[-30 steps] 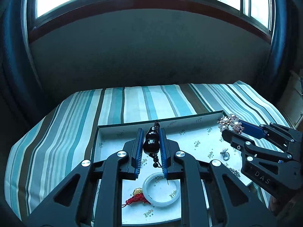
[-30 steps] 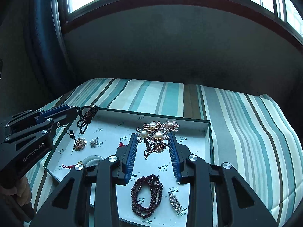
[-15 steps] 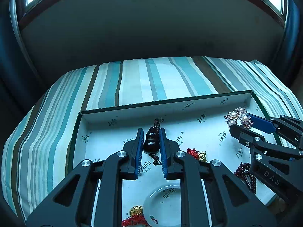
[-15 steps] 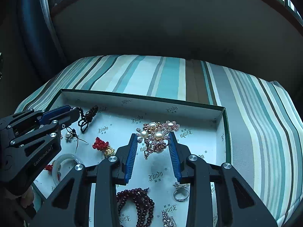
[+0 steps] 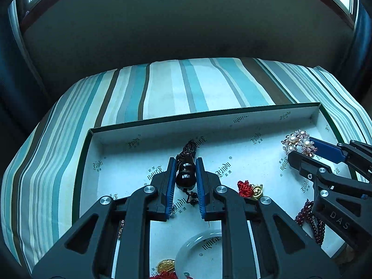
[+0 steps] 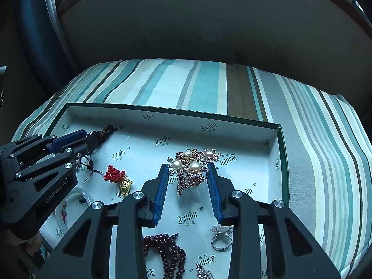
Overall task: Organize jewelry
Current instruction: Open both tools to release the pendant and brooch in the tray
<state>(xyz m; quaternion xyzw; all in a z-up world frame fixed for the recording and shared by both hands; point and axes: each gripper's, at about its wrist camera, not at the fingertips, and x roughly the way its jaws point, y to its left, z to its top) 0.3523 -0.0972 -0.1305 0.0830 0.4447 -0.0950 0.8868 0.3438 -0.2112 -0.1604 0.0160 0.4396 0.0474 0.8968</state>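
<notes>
My left gripper [image 5: 185,169] is shut on a dark gourd pendant [image 5: 185,176] with a braided cord, low over the back left of the white box tray [image 5: 162,125]. My right gripper [image 6: 187,172] is shut on a pearl and rhinestone brooch [image 6: 191,167] over the tray's back right part. The left gripper shows in the right wrist view [image 6: 93,137], and the right gripper with the brooch [image 5: 298,140] shows at the right of the left wrist view.
On the tray floor lie a red knot charm with a gold piece [image 6: 117,177], a white jade bangle [image 5: 197,251], a dark red bead bracelet [image 6: 169,255], a silver ring [image 6: 220,241] and a small rhinestone piece [image 6: 204,273]. The tray sits on a striped cloth [image 5: 186,86].
Both grippers have moved forward and down toward the tray's back part, each still holding its piece. The pendant's cord now reaches the tray floor near the back wall.
</notes>
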